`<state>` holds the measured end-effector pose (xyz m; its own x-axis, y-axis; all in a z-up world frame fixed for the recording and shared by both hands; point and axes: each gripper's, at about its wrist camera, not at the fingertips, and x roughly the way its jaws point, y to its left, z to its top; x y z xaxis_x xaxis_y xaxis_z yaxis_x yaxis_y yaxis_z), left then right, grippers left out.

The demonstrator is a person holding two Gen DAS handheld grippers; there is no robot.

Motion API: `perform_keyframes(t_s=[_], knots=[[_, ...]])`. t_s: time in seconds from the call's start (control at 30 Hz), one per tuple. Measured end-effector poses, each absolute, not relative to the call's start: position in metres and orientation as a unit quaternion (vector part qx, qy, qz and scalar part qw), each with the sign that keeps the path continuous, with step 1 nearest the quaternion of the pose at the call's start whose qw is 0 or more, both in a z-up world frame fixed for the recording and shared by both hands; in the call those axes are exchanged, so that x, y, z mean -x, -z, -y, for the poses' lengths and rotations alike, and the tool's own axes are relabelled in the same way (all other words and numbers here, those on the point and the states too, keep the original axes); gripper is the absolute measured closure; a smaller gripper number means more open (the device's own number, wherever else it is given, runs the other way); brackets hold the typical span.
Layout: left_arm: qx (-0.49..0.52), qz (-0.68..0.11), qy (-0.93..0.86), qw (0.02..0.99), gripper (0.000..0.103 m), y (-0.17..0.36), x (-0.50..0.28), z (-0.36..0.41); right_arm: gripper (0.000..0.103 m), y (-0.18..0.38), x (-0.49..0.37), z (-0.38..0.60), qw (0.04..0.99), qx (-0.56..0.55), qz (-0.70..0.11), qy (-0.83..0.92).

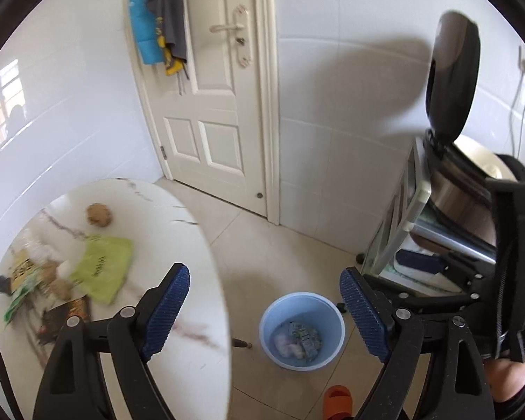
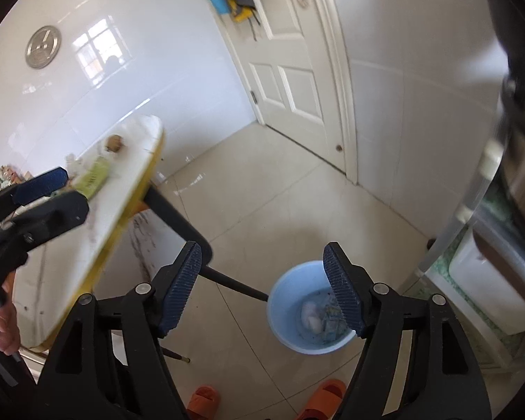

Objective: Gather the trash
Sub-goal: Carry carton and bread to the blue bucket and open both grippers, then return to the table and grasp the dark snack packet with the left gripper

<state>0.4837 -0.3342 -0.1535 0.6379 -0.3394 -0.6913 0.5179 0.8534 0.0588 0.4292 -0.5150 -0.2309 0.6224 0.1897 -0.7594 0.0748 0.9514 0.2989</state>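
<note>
A light blue bin [image 1: 301, 329] stands on the floor beside the table and holds wrappers and a white wad; it also shows in the right wrist view [image 2: 309, 309]. On the white marble table [image 1: 164, 231] lie a green wrapper [image 1: 103, 267], a brown crumpled ball [image 1: 99, 215], a dark packet [image 1: 64, 316] and other litter. My left gripper [image 1: 264, 309] is open and empty, above the table's edge and the bin. My right gripper [image 2: 262, 287] is open and empty, above the floor just left of the bin. The left gripper [image 2: 49, 192] shows over the table in the right wrist view.
A white door [image 1: 213, 98] with clothes hung on it is straight ahead. A metal shelf unit [image 1: 402, 231] stands at the right with a steel kettle [image 1: 455, 161], lid up. Orange slippers [image 2: 323, 400] are on the tiled floor below. The table's black leg [image 2: 178, 217] slants toward the bin.
</note>
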Motion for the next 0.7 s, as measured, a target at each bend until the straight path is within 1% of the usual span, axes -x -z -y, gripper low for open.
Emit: perform_keyframes(t_s=[0.13,0.2,0.33,0.5,0.7], knots=[[-0.113,-0.338,0.227,0.906,0.012,0.139,-0.459,0.287,0.030,0.198,-0.422,0.485,0.900,-0.132,-0.413,-0.047],[-0.108,-0.329,0.218,0.912,0.007,0.134,-0.448,0.261,0.029,0.186,-0.421,0.465,0.904,-0.121,-0.406,-0.057],[-0.095,-0.332,0.183,0.920,0.005,0.131,-0.440,0.208,0.029,0.171,-0.423,0.428,0.907,-0.104,-0.401,-0.081],[-0.081,-0.370,0.134,0.916,0.003,0.144,-0.452,0.152,0.029,0.166,-0.435,0.385,0.902,-0.083,-0.410,-0.107],[-0.065,-0.406,0.100,0.906,0.003,0.157,-0.475,0.123,0.029,0.176,-0.457,0.347,0.893,-0.059,-0.425,-0.132]])
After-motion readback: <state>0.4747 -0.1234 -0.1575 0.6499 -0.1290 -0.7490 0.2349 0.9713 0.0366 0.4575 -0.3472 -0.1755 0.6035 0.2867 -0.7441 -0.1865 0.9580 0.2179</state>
